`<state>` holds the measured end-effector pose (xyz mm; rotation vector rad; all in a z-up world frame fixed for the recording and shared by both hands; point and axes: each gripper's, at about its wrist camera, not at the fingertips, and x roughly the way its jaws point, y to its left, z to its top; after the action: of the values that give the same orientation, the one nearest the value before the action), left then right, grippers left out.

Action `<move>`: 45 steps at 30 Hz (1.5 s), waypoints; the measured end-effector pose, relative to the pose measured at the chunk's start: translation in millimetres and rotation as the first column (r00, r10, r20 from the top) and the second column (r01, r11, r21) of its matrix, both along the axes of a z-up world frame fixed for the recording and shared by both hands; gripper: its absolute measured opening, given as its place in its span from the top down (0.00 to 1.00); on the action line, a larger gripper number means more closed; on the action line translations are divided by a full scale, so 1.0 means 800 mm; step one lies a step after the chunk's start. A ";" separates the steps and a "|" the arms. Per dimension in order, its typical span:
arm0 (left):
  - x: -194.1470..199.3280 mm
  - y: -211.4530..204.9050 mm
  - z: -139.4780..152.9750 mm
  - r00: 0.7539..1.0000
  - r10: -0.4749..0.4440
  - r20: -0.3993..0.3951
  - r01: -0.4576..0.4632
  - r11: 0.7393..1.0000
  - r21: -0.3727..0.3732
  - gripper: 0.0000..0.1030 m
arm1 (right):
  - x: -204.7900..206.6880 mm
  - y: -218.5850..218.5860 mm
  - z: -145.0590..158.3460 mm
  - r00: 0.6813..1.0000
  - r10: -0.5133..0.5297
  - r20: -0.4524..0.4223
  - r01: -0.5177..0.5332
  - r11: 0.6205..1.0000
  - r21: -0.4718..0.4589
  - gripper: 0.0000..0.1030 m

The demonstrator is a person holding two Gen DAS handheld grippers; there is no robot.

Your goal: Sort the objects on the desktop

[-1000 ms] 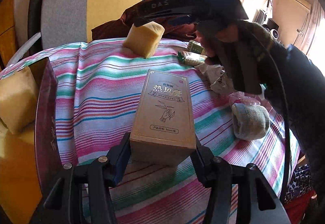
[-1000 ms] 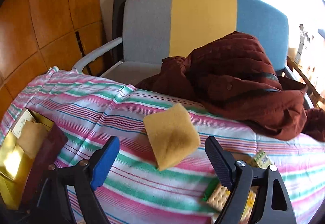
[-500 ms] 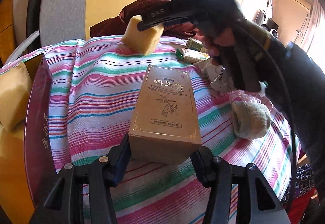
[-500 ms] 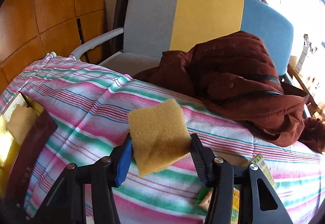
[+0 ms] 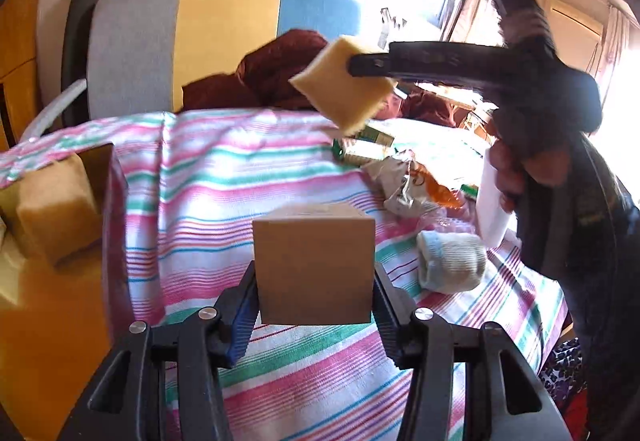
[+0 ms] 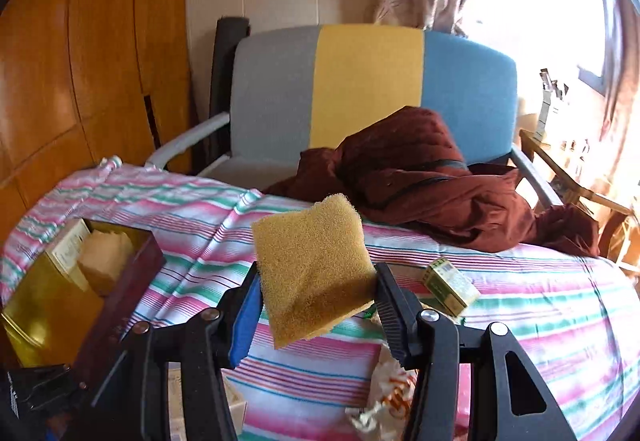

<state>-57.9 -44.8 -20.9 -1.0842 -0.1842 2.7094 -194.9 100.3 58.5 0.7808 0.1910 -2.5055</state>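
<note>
Left gripper (image 5: 314, 311) clamps the tan box (image 5: 314, 265); right gripper (image 6: 316, 305) pinches the sponge (image 6: 314, 273), seemingly airborne.

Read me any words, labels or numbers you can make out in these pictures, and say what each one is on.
Nothing reads cleanly.
Raised lettering on the right gripper arm: too blurred to read.
Print on the small green and yellow box: too small.
Orange script on the crumpled wrapper: illegible.
Label on the box inside the gold tray: too small.
Brown box in the left gripper: blank end face.
</note>
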 end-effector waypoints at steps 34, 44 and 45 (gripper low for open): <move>0.033 -0.031 0.030 0.999 0.036 -0.006 -0.036 0.999 0.030 0.50 | 0.100 0.027 -0.014 0.999 -0.012 0.030 0.017 0.986 -0.166 0.47; 0.092 -0.202 0.084 0.940 0.329 -0.091 -0.329 0.944 0.015 0.50 | 0.131 -0.080 -0.006 0.984 0.177 0.034 -0.169 0.969 -0.178 0.47; 0.094 -0.221 0.084 0.928 0.361 -0.088 -0.362 0.932 0.005 0.50 | 0.135 -0.096 -0.007 0.978 0.206 0.041 -0.196 0.965 -0.174 0.47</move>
<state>17.5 -221.6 46.4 -1.0160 -0.3910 3.0796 -87.3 23.6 52.8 0.7259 0.0341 -2.2707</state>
